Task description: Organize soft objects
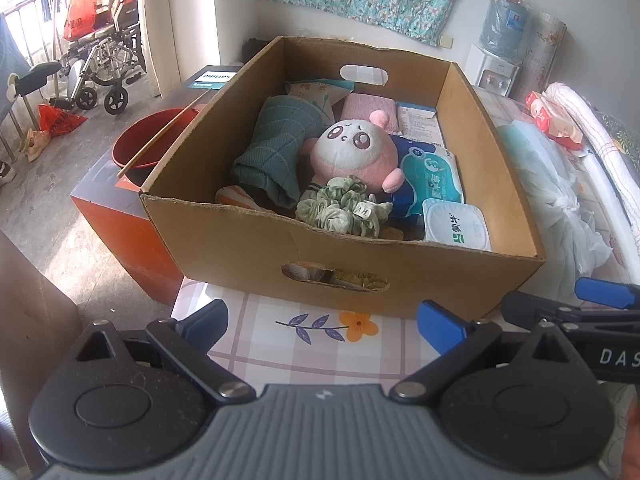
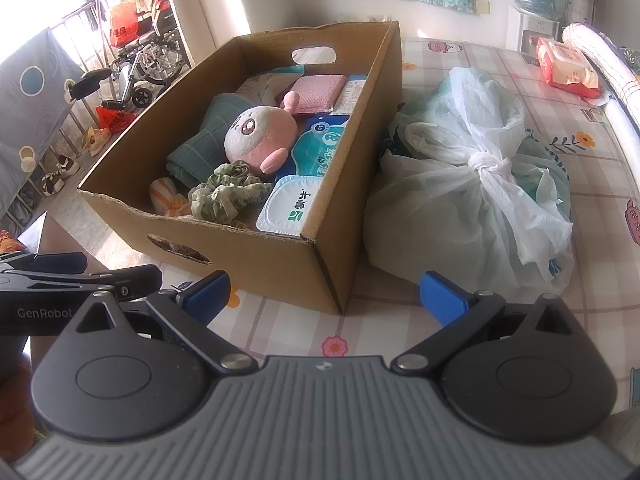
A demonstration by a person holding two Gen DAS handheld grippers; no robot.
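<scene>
A cardboard box (image 1: pixel 248 248) stands on the flowered tablecloth; it also shows in the right wrist view (image 2: pixel 280 264). Inside lie a pink and white plush toy (image 1: pixel 356 152) (image 2: pixel 260 136), a green scrunchie (image 1: pixel 340 210) (image 2: pixel 224 196), a teal towel (image 1: pixel 272 148) (image 2: pixel 200 140), a pink cloth (image 1: pixel 370 106) (image 2: pixel 316 90), wet-wipe packs (image 1: pixel 432 172) (image 2: pixel 320 148) and a white tub (image 1: pixel 458 228) (image 2: pixel 286 208). My left gripper (image 1: pixel 322 326) is open and empty in front of the box. My right gripper (image 2: pixel 326 294) is open and empty near the box's front right corner.
A tied white plastic bag (image 2: pixel 480 184) lies right of the box. A red tissue pack (image 2: pixel 568 68) sits at the far right. A red basin (image 1: pixel 148 140) with a stick stands on boxes left of the table. A wheelchair (image 1: pixel 96 68) is beyond.
</scene>
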